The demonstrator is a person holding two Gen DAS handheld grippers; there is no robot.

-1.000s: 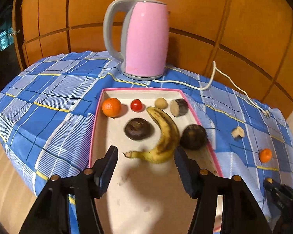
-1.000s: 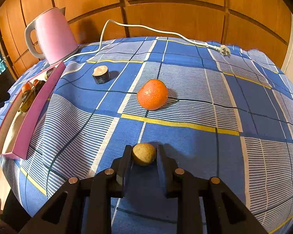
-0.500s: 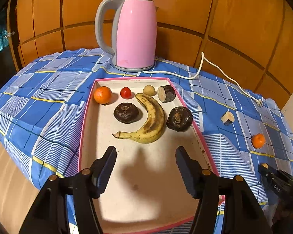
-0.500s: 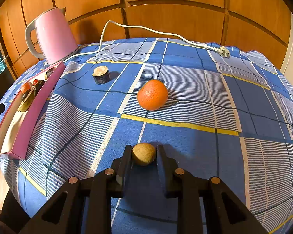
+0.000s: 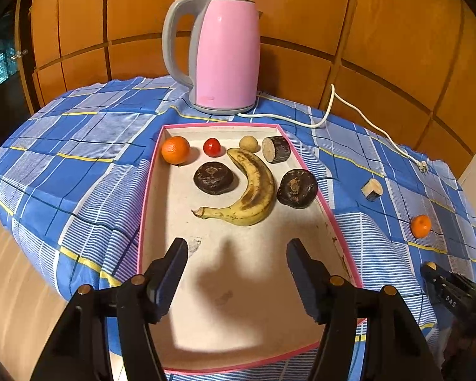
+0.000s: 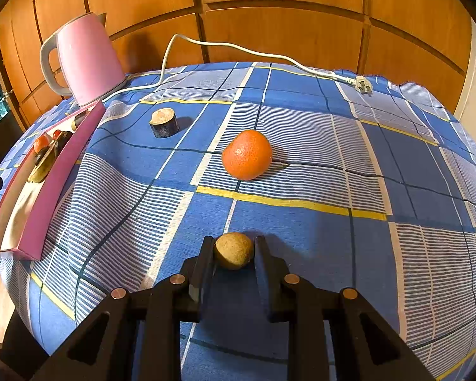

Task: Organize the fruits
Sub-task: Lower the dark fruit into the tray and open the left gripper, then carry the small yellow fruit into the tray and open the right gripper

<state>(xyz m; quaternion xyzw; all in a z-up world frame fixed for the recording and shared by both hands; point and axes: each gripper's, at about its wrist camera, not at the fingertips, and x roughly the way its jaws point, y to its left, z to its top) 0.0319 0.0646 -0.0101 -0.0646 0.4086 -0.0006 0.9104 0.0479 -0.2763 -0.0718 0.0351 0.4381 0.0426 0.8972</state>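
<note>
A: So, what differs for us since a second ago?

B: Our left gripper [image 5: 236, 268] has drawn back along the pink tray [image 5: 328, 212]; more bare tray floor lies in front of it and the near rim now shows. Its jaws stand apart, slightly wider than before, with nothing between them. Our right gripper [image 6: 234, 252] has not changed: it is clamped on the small tan fruit [image 6: 234, 250], low over the checked cloth on the worktop [image 6: 317, 158].

A: Where do we have room?

B: The near half of the tray is bare. The fruit crowds the far half: banana [image 5: 249, 189], orange [image 5: 175, 150], a small red fruit [image 5: 212, 147], two dark round fruits [image 5: 213, 178]. On the right, open cloth surrounds the loose orange [image 6: 247, 155], and the cut stub [image 6: 164, 123] sits well apart from it, nearer the tray's raised side. The kettle [image 5: 223, 54] stands just beyond the tray's far rim, and its cord [image 6: 254, 52] trails across the back.

A: And the banana's lie?

B: It curves lengthwise along the tray, stem towards us and to the left, tip at the far end.
</note>
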